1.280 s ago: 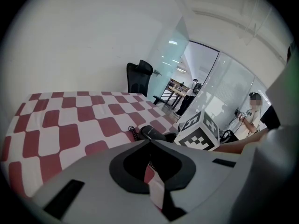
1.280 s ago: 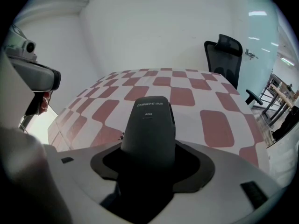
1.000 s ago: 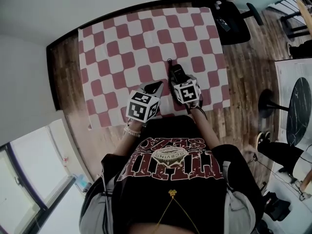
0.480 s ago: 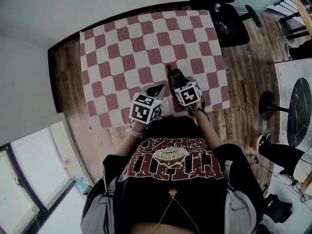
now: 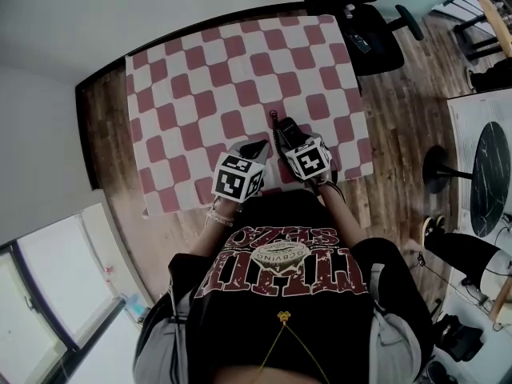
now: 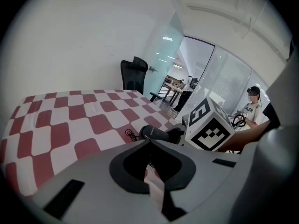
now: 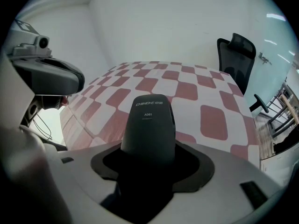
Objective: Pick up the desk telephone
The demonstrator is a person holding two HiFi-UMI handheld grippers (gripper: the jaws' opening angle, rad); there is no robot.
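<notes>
Your right gripper (image 5: pixel 294 140) is clamped lengthwise on the black telephone handset (image 7: pixel 148 125) at the checked tablecloth's (image 5: pixel 208 78) near edge, evidently for a secure lift. Your left gripper (image 5: pixel 256 148) hovers just beside it, jaws together, empty.

The matt black plastic desk telephone (image 7: pixel 148 125) is a smooth body with a rounded end and small pale lettering, "CHINO-E" over "A061", on its upper face. It sits lengthwise in the right gripper (image 7: pixel 148 167), rear part sunk in the dark throat between the jaws. Its printed end points out over the red-and-white checked bench (image 5: pixel 200 70), near the front edge. A thin black coiled cord (image 6: pixel 131 134) trails from its far end onto the cloth. Whether the underside clears the cloth is hard to tell.
</notes>
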